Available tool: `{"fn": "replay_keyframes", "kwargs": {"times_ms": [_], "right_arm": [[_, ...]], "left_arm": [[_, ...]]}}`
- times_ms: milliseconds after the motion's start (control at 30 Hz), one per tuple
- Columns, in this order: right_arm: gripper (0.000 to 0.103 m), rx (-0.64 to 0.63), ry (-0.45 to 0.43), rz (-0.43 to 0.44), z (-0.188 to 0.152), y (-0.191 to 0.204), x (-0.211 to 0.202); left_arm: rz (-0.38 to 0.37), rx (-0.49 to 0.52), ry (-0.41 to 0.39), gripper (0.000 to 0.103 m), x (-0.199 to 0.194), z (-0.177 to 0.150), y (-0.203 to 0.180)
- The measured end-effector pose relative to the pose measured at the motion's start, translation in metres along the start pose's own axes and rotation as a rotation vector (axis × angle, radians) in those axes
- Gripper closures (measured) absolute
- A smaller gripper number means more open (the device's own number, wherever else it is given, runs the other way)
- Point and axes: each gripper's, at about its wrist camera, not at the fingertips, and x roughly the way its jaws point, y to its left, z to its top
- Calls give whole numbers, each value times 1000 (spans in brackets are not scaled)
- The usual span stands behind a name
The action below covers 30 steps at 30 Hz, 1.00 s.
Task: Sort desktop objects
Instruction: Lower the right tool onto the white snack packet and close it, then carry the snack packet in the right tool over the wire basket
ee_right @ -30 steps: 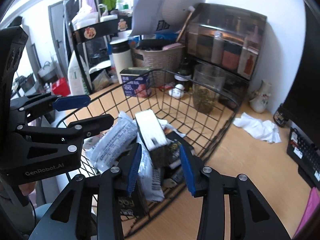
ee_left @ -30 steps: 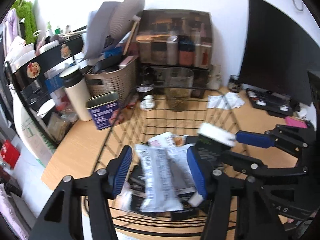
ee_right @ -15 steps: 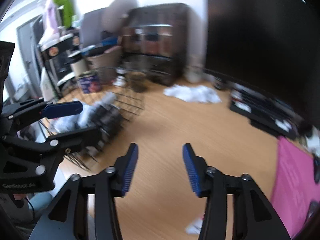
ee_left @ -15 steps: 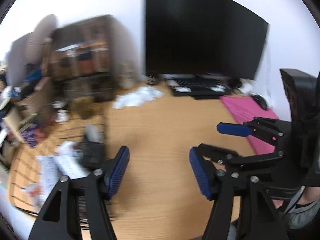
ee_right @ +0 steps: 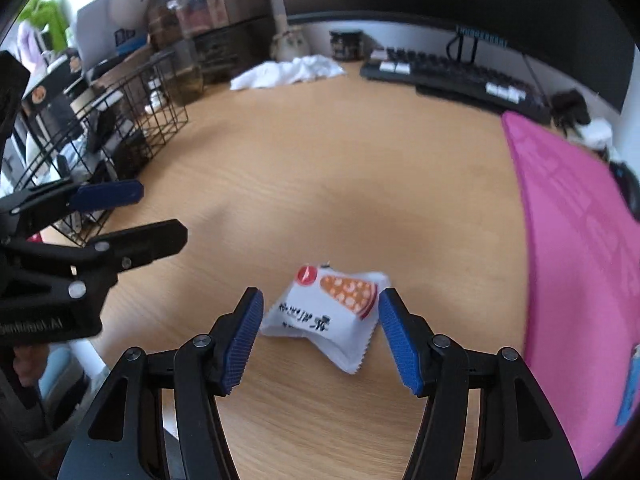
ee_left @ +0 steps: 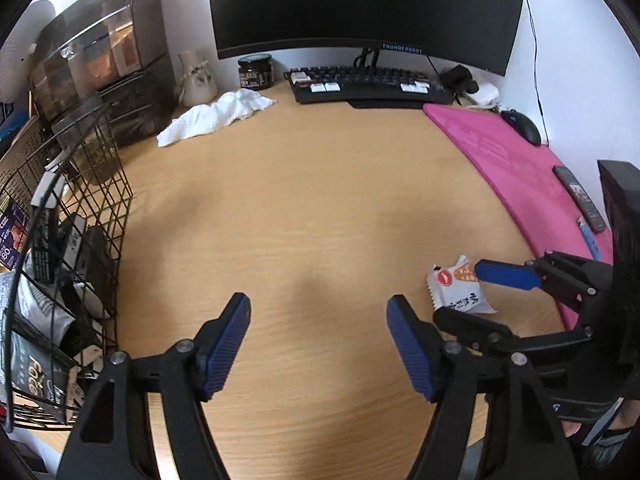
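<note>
While crinkly snack packet [ee_right: 328,314] lies flat — right gripper [ee_right: 318,338] agape

**Readable lettering on your desk**

Ahead of your left tongs, the monitor [ee_left: 366,8] bezel reads "THUNDEROBOT". To their left, a dark packet [ee_left: 30,376] inside the wire basket [ee_left: 116,216] shows "Face". The snack packet [ee_right: 326,314] between your right tongs' pads carries Chinese characters, too blurred for you to read.
</note>
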Motion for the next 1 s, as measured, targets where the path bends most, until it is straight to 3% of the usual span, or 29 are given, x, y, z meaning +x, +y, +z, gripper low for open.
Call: {"fn": "replay_keyframes", "kwargs": {"times_ms": [300,367,400,533,1000], "right_arm": [[42,-29,-14,-34,-2,9,4],[47,-38,-13,-51,-1,11,5],[57,-45,-15,-65,-1,12,6],[63,-54,-17,-73,-1,14,6],[74,-26,-34,-50,-1,10,-1]], "left_arm": [[12,16,33,29,10,-3,3],[13,16,33,29,10,-3,4],[12,17,36,29,11,-3,5],[15,17,38,29,12,-3,6],[21,41,33,29,9,-3,2]]}}
